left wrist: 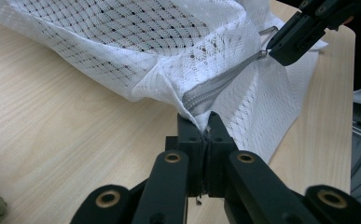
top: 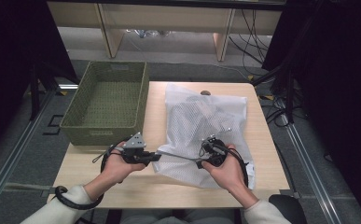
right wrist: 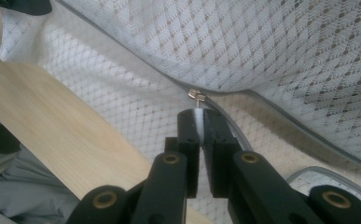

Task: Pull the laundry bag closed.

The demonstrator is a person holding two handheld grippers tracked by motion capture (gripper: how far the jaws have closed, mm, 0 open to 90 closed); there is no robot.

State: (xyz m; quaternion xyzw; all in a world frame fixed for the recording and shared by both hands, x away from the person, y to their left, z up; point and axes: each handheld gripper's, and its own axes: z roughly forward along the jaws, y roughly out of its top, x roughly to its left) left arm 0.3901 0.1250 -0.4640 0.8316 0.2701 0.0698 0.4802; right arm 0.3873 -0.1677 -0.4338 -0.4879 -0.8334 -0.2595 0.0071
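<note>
A white mesh bag (top: 206, 135) lies on the right half of the wooden table (top: 122, 179), beside a green basket (top: 108, 100) at the far left. The left gripper (left wrist: 201, 126) is pinched tight on the bag's near corner, at the zipper's (left wrist: 220, 86) end. The right gripper (right wrist: 197, 116) is squeezed on the zipper pull (right wrist: 196, 94). This looks like the zipping step. Next, I think the right gripper must slide the pull along while the left holds firm.

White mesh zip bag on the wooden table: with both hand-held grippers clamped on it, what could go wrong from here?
1. The right hand-held gripper pinches only the small zip pull tab; it could slip out.
2. The left hand-held gripper holds just the corner of the white mesh zip bag; a hard pull may free it or jam the grey zip.
</note>
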